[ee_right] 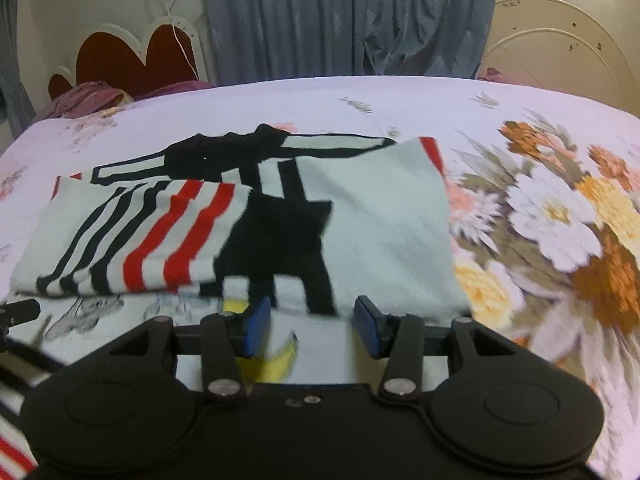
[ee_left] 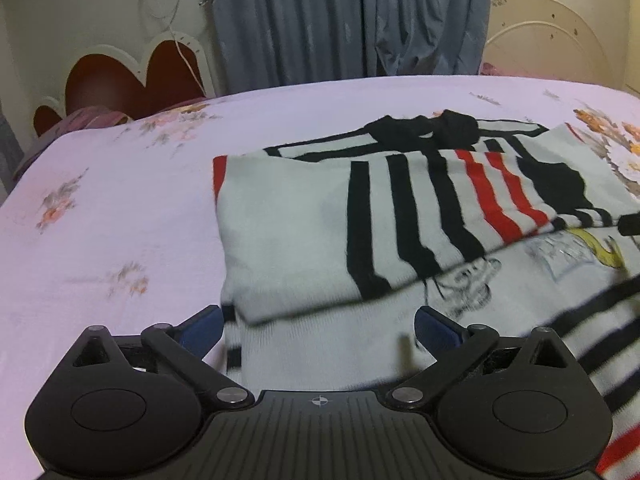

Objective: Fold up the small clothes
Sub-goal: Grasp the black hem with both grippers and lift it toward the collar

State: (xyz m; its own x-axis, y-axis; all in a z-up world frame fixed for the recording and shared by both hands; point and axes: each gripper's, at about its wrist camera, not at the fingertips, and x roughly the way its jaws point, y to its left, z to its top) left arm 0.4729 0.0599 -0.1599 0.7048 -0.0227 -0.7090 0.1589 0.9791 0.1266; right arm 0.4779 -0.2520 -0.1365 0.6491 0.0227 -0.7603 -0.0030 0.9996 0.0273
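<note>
Left wrist view: knit sweater (ee_left: 320,232), pale grey-white with black and red stripes, lies folded on a bed sheet (ee_left: 120,184) of smooth pink fabric printed with small flowers. Ribbed knit texture shows on the hem nearest the camera. One striped sleeve is folded across the body, its stripes running diagonally toward the lower right; a printed cartoon graphic shows beneath it. The black collar sits at the far end, so the garment's long axis runs away from the camera, collar farthest. The left gripper (ee_left: 320,326) hovers over the near hem, jaws spread wide, blue pads clear of the cloth, nothing between them. A heart-shaped red headboard (ee_left: 120,80) and pleated blue-grey curtains (ee_left: 340,20) stand behind the bed.

Right wrist view: the same sweater (ee_right: 380,220) occupies the centre-left of the sheet (ee_right: 280,100), collar again at the far end, right edge folded inward as a plain pale panel. Large orange and white flower prints cover the sheet to the right. The right gripper (ee_right: 312,326) sits over the near edge, jaws partly apart, pads gripping nothing. Motion blur softens the near cloth.
</note>
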